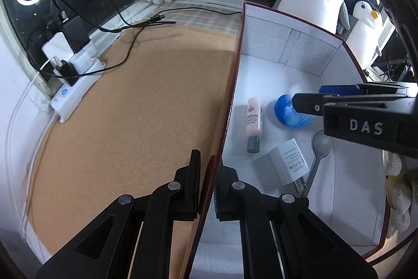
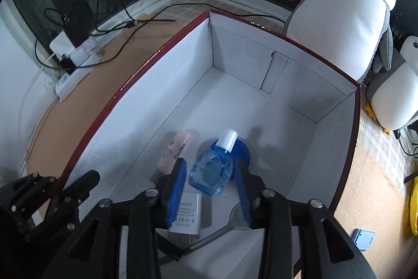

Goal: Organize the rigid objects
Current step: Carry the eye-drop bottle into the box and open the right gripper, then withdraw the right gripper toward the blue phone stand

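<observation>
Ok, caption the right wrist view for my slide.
Right claw open around blue bottle inside white box.

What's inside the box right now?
In the box: a pink bottle, a blue bottle lying between the right tool's open jaws, a white adapter and a grey spoon. The tools hide its near end.
</observation>
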### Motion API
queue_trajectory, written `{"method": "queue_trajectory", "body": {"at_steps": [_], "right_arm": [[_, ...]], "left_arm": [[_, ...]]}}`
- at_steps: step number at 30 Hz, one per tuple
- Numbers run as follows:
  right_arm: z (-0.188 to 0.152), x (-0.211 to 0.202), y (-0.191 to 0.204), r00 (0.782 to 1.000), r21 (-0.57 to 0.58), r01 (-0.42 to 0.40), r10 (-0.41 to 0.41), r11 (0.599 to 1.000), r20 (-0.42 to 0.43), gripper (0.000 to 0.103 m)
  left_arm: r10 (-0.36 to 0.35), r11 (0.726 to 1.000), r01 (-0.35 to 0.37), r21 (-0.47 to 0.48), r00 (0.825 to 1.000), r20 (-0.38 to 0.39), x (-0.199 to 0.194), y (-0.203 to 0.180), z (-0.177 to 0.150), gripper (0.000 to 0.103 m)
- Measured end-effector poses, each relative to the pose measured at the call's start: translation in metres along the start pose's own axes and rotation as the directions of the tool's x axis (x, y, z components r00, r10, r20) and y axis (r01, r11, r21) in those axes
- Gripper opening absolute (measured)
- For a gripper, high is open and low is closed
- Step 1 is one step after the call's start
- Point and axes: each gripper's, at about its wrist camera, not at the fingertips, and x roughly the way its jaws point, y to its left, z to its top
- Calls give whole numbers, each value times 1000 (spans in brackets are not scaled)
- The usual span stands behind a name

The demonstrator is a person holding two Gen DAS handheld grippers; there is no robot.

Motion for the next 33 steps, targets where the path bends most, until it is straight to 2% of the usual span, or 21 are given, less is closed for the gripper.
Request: {"method": "queue_trajectory", "body": {"at_steps": [18, 25, 33], "right_arm": [[-17, -49, -18, 993, 77, -81, 74, 994, 94, 46], [-40, -71, -31, 990, 103, -91, 79, 990, 121, 46], [-74, -90, -64, 987, 181, -97, 71, 979, 145, 47]], "left_arm": [[15, 1000, -15, 6, 1000, 0, -10, 0, -7, 7], [23, 1000, -23, 5, 1000, 2, -17, 1, -12, 7], [32, 999, -32, 0, 999, -1, -24, 2, -19, 8]]}}
